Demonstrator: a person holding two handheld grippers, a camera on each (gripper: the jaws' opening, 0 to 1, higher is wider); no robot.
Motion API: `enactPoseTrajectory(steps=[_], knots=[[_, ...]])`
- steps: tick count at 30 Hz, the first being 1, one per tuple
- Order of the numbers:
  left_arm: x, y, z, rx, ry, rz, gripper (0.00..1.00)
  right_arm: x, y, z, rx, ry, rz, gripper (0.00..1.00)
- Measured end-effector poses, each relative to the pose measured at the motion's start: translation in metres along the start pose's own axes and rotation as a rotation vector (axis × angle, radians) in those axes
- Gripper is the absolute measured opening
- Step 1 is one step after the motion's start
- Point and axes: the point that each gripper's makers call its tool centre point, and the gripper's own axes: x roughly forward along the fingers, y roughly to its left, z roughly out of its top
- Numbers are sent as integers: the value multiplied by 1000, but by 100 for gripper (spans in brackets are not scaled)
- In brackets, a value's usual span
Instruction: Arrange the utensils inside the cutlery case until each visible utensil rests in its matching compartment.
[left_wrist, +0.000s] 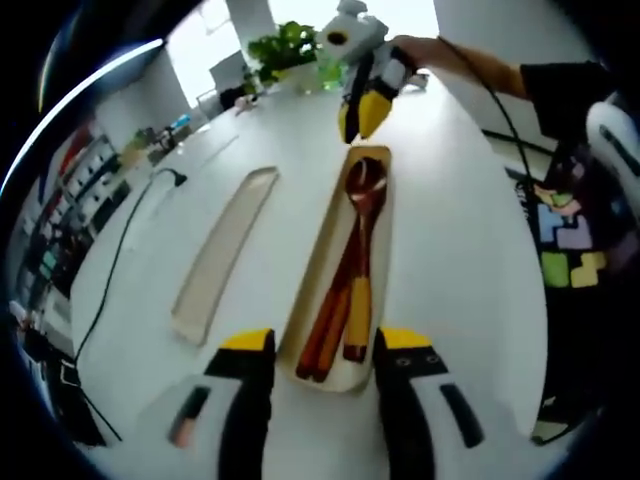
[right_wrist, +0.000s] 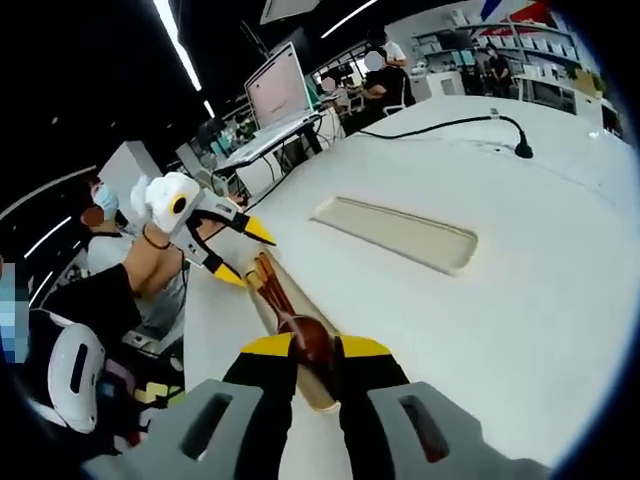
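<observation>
Utensils (left_wrist: 345, 290) fill case (left_wrist: 318, 372) — tools (both) at ends.

Opposed close views from either end of the same wooden tray (left_wrist: 372, 262) (right_wrist: 262, 297) on a white table (left_wrist: 460, 230) (right_wrist: 520, 300).

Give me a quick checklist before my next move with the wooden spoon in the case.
1. Right tongs closed around spoon bowl: cannot tell whether the grip is firm.
2. Left tongs open, at the handle end of the case half: ok.
3. Wooden utensils lie together inside that half: ok.
4. Other tray half has free space on the table: ok.
5. Black cable apart from both halves: ok.
</observation>
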Motion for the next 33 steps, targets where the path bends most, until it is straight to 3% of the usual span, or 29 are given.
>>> enactPoseTrajectory(steps=[9,10,11,15,22,26,33], knots=[[1,7,4,22,-40,13,42,-11,-20,16,-52,-111,-43,13],[1,8,8,14,-67,14,41,-12,-21,18,-66,-134,-53,13],[-2,7,16,-12,-116,8,42,-12,-22,21,-81,-152,-58,13],[-24,19,25,-90,-188,33,45,-15,-25,19,-102,-187,-85,13],[-33,41,21,-253,-225,89,45,-18,-33,21,-82,-245,-124,15],[-32,50,22,-295,-255,105,36,-20,-40,21,-62,-284,-146,15],[-29,54,28,-351,-292,88,37,-20,-55,16,-44,-290,-184,16]])
